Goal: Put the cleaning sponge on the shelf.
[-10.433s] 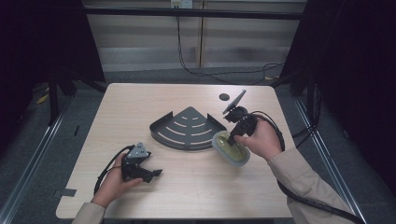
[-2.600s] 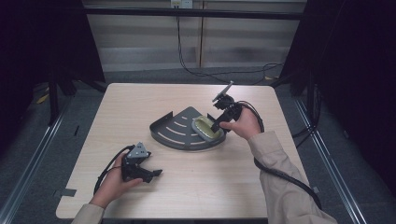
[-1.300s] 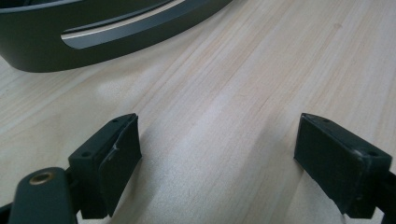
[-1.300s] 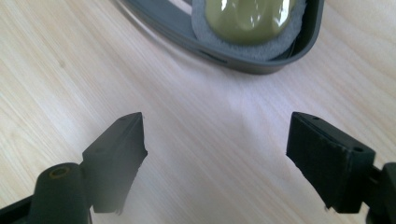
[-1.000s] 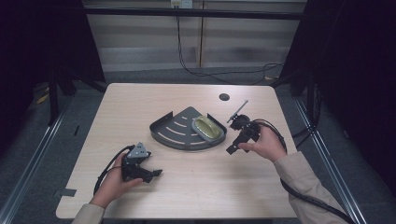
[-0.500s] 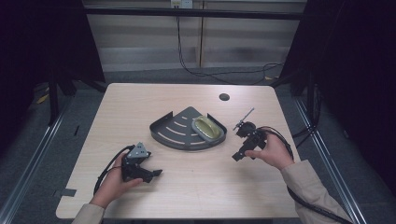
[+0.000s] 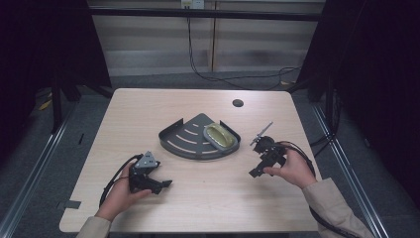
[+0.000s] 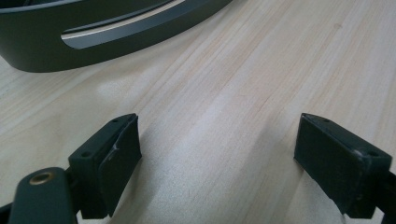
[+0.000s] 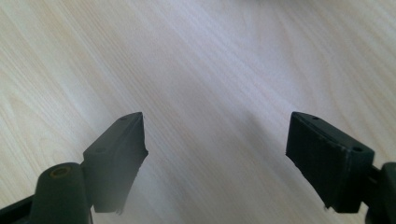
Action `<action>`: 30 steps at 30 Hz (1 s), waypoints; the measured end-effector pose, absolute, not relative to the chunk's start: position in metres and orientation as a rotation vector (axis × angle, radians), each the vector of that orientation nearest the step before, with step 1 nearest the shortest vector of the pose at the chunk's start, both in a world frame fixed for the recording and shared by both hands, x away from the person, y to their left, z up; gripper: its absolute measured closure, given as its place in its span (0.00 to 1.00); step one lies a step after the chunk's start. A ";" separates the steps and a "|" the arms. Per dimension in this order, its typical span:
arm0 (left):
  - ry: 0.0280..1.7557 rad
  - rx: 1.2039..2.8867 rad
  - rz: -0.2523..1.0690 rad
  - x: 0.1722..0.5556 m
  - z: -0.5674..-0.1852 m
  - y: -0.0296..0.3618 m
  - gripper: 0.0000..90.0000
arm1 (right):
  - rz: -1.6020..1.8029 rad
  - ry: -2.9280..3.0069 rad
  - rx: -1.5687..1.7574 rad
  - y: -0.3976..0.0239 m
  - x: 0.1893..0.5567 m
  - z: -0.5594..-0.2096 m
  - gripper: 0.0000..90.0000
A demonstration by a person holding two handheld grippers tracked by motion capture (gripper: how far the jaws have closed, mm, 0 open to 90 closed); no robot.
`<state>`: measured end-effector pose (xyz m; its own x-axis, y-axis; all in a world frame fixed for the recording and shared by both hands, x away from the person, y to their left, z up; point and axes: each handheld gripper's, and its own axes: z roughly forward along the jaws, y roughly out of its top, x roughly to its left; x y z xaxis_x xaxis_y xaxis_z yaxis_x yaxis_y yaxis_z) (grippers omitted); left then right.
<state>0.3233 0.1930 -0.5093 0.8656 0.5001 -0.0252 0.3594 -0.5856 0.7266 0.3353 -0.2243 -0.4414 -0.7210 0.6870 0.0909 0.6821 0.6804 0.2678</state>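
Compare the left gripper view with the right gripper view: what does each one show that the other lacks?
Left gripper view alone: the dark curved wall of the corner tray, with a long slot in it, crosses the top, beyond the left gripper.
Right gripper view alone: nothing but bare wood lies ahead of the right gripper, with no tray.
Shared: two black jaws standing wide apart, nothing between them, above the pale wooden table.

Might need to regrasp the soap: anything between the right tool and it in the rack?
Only the rack's low front wall. The soap lies in its right end; bare table separates it from the open right tool.
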 end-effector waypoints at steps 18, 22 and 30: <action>0.622 2.253 0.234 0.323 -0.509 0.193 0.15 | 0.538 2.820 1.214 -0.256 0.315 -0.456 0.22; 0.618 2.256 0.233 0.323 -0.509 0.193 0.15 | 0.567 2.813 1.205 -0.260 0.310 -0.461 0.21; 0.619 2.255 0.233 0.323 -0.509 0.193 0.15 | 0.609 2.782 1.202 -0.267 0.299 -0.474 0.21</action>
